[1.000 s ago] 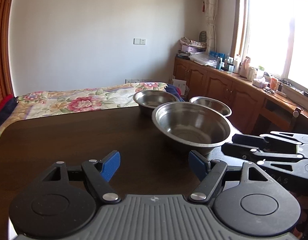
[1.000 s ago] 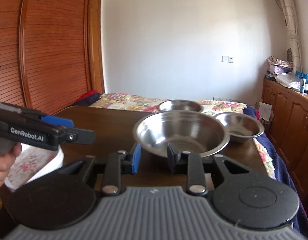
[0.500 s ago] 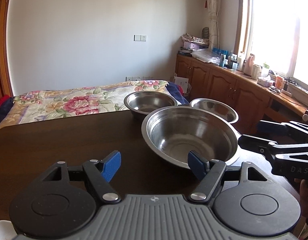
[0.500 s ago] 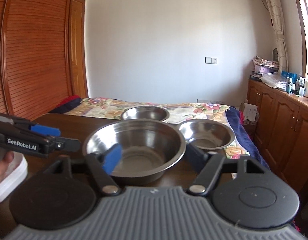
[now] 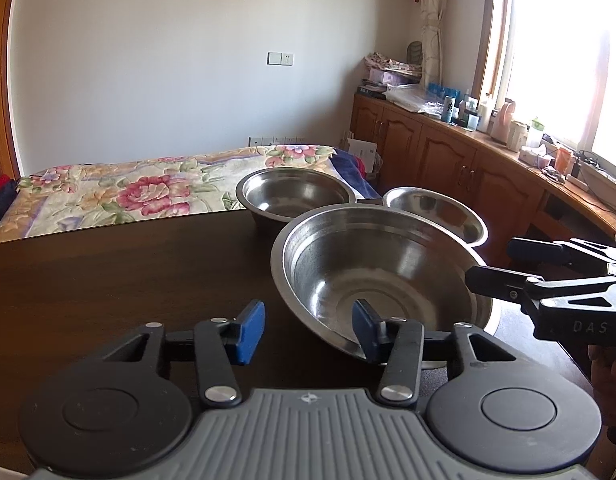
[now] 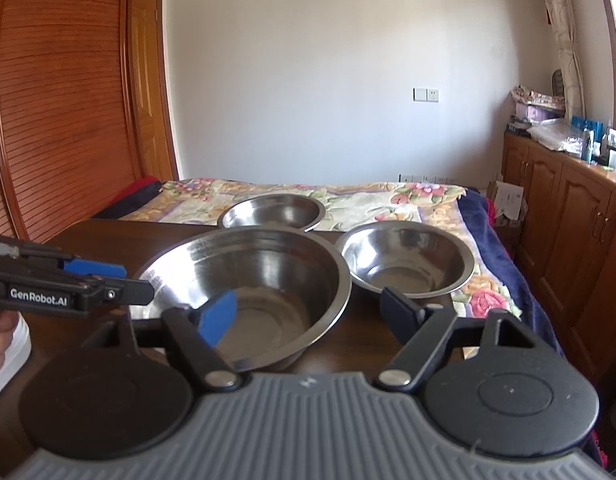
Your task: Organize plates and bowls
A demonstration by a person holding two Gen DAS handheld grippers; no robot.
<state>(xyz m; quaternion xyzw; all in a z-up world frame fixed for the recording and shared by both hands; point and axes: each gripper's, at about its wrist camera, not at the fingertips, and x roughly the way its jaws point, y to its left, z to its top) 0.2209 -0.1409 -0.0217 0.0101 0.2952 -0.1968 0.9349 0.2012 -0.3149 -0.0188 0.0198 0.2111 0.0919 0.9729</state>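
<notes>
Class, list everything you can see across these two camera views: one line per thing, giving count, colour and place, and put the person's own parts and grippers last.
Large bowl: one, steel, near middle of the table.
Small bowls: two, steel, one at the table's far edge, one at its right side.
Table: one, dark brown, foreground.
Bed: one, floral cover, beyond the table.
Cabinets: a row, brown wood, right wall under the window, top cluttered with bottles.
White object: one, table's left edge, kind unclear.
Sliding doors: brown wood, left wall.
Wall switch: white, far wall.
Left gripper: black with blue pads, open, right pad at the large bowl's near rim.
Right gripper: black with blue pads, open, straddling the large bowl's right rim.
Hand: one, holding the left gripper.
</notes>
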